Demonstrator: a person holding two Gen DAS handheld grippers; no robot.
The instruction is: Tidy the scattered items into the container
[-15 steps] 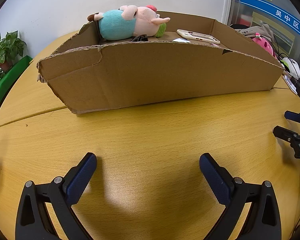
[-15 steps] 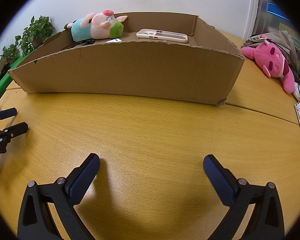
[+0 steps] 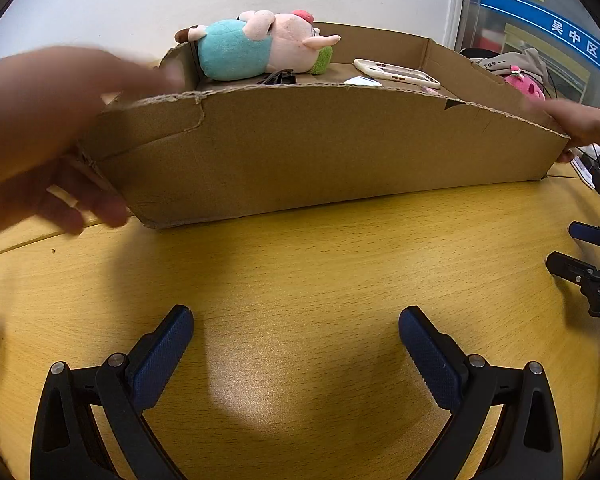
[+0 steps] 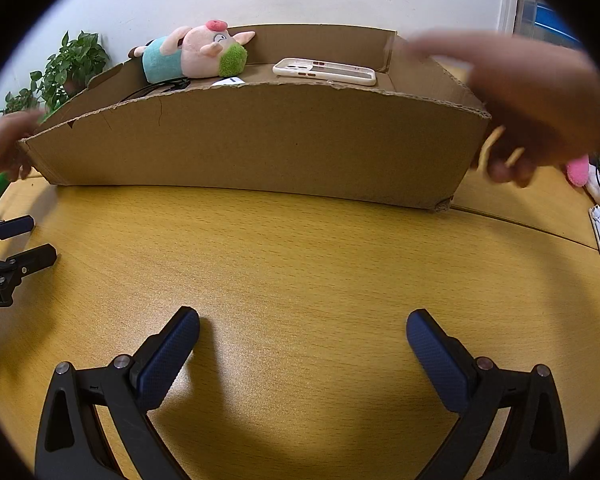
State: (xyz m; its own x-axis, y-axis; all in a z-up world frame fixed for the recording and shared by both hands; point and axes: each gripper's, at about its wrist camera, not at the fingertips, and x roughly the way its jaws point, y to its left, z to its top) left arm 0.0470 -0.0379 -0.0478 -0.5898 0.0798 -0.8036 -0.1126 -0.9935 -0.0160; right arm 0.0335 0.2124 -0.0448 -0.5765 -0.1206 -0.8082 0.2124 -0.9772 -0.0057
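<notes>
1. Left gripper [image 3: 296, 344] and right gripper [image 4: 302, 344]: jaws spread wide, empty, over the yellow wooden table [image 4: 300, 264].
2. Shallow brown cardboard box [image 3: 320, 152] near the table's far edge holds a pink plush pig [image 3: 260, 46] and a cream phone case [image 3: 396, 71].
3. Bare hands [image 3: 40, 136] touch both box ends.

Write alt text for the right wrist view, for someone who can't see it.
Two bare hands grip the ends of a shallow cardboard box on a wooden table; inside lie a plush pig and a white phone case. The right gripper is open and empty in the foreground.
</notes>
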